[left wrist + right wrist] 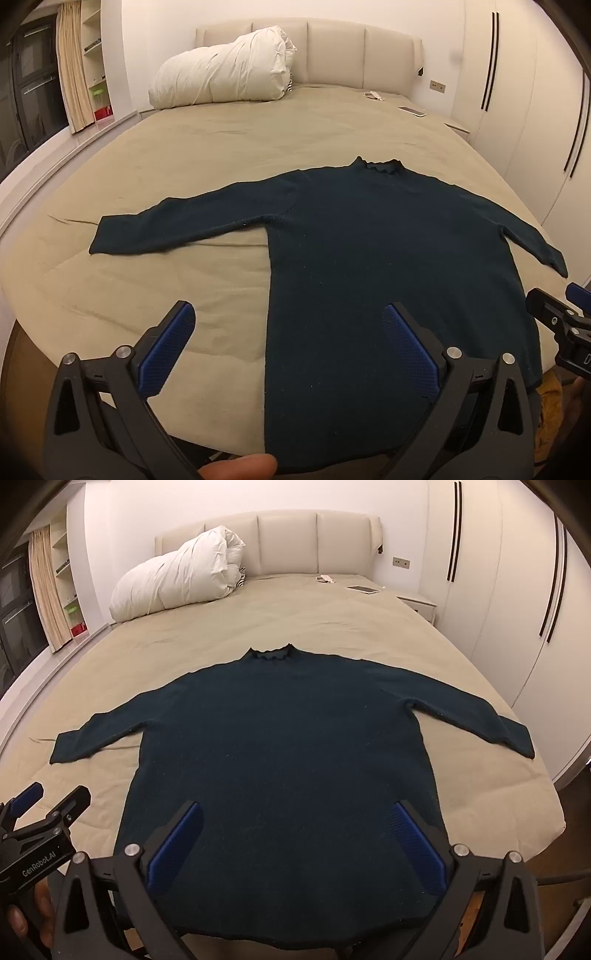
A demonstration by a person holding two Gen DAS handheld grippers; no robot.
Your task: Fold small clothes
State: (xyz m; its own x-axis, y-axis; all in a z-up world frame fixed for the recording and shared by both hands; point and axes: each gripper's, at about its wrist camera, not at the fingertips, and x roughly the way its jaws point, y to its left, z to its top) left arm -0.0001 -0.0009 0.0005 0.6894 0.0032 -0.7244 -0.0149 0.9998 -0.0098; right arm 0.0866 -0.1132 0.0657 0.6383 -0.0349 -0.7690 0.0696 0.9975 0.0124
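Two black grippers with blue finger pads sit at the bottom of the frames, one in each of the person's hands. In the left wrist view, the left gripper [288,350] fills the lower centre, its jaws spread wide and released, grasping nothing; a fingertip [240,469] shows at the very bottom edge. The right gripper [554,306] pokes in at the lower right edge of that view. In the right wrist view, the right gripper is at lower centre, also spread wide and released, hovering over the hem of the garment, while the left gripper appears at the lower left. One dark teal sweater [280,760] lies flat on the bed [110,672], in the middle of the frame, hem nearest the cameras, its frilled high collar pointing toward the headboard [288,542], and its two long sleeves stretched out to left and right. The bed has a beige cover. Farther back, at the upper left, one rolled white duvet [173,576] rests against the padded cream headboard. At the upper right of the bed lie two small items: one flat tablet or phone [364,589] and one small white object [325,578] too small to identify. White wardrobe doors [517,590] line the right edge; one curtain [48,590] hangs at the far left.
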